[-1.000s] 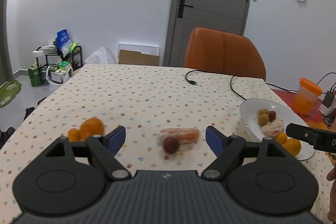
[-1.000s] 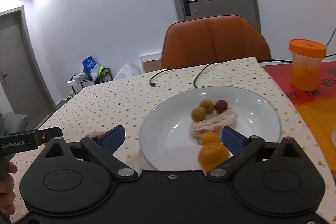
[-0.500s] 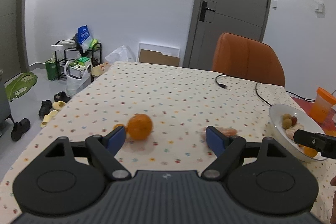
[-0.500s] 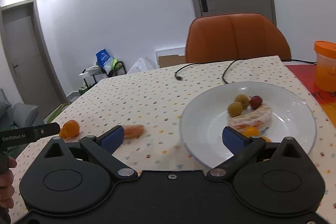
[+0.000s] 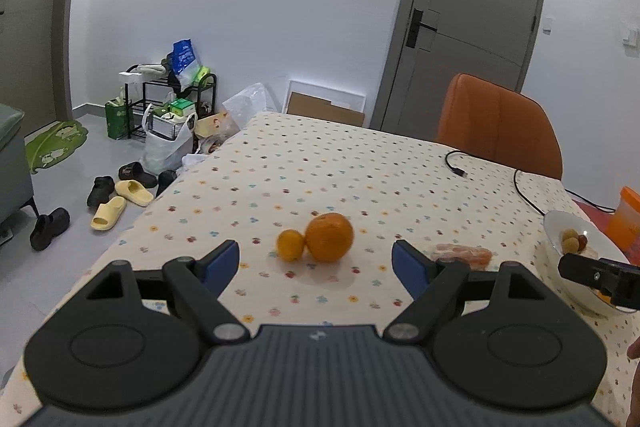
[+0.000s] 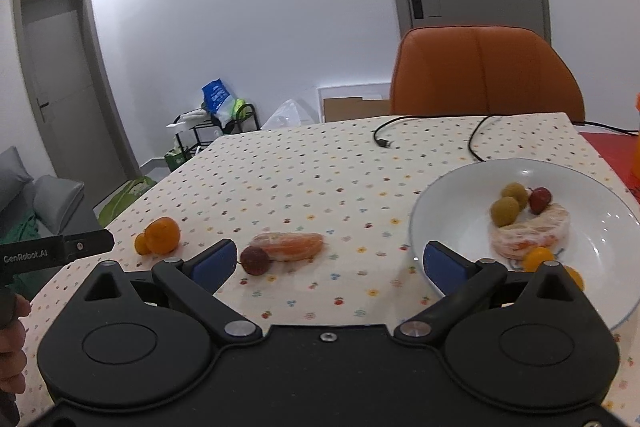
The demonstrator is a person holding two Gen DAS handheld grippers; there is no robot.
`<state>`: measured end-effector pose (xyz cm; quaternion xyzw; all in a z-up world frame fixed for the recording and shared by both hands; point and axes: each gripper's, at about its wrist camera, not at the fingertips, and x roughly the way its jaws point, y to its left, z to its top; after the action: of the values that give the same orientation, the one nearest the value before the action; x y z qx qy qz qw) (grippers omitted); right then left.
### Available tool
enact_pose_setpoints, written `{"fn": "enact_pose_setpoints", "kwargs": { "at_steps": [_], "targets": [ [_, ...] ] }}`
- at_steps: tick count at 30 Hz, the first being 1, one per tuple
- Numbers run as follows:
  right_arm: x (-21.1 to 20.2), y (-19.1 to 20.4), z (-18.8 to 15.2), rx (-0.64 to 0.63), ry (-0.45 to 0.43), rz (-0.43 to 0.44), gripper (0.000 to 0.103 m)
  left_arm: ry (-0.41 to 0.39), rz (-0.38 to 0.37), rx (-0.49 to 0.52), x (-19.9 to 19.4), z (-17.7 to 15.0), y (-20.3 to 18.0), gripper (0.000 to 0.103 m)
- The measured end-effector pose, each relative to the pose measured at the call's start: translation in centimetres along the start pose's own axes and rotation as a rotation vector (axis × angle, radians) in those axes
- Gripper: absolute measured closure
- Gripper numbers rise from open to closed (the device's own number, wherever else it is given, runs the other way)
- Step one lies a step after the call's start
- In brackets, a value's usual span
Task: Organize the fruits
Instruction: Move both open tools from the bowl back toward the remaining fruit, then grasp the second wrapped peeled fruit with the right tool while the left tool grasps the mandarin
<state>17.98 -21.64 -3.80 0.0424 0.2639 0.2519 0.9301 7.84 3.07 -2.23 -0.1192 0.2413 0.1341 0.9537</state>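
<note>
A large orange (image 5: 329,237) and a small kumquat (image 5: 291,245) touch each other on the dotted tablecloth, straight ahead of my open, empty left gripper (image 5: 316,265). The same orange (image 6: 162,235) shows at the left in the right wrist view. A peeled citrus piece (image 6: 289,247) and a dark red fruit (image 6: 254,260) lie ahead of my open, empty right gripper (image 6: 328,263). The white plate (image 6: 444,203) to its right holds two green fruits, a red one, a peeled citrus piece (image 6: 530,233) and small orange fruits.
A black cable (image 6: 432,133) lies at the far side of the table before an orange chair (image 6: 486,75). An orange-lidded cup (image 5: 626,221) stands right of the plate (image 5: 560,247). Shoes and bags sit on the floor at the left.
Both grippers have swung left. The orange and kumquat now sit centred before the left gripper, and the peeled piece and red fruit have come before the right one. Both stay open.
</note>
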Motion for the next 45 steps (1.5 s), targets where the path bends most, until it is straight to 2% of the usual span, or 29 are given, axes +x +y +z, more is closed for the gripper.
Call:
{"fn": "enact_pose_setpoints", "kwargs": {
  "at_steps": [12,20,31,36,40,45],
  "targets": [
    [1.4,1.3,0.3,-0.016,0.019,0.035,0.002,-0.002,0.055,-0.026,0.9,-0.3,1.4,0.021],
    [2.7,2.3,0.5,-0.044,0.040,0.051,0.002,0.013,0.053,-0.041,2.3,-0.6,1.9,0.025],
    [4.7,3.5,0.9,-0.071,0.071,0.059,0.002,0.037,0.032,-0.057,4.3,-0.6,2.4,0.042],
    [5.5,3.9,0.9,-0.079,0.082,0.064,0.002,0.037,0.015,-0.062,5.0,-0.6,2.5,0.046],
    [5.9,4.1,0.9,-0.084,0.088,0.065,0.002,0.046,0.014,-0.056,5.5,-0.6,2.4,0.055],
    [6.5,4.0,0.9,-0.081,0.094,0.069,0.002,0.064,0.015,-0.070,6.1,-0.6,2.7,0.058]
  ]
}}
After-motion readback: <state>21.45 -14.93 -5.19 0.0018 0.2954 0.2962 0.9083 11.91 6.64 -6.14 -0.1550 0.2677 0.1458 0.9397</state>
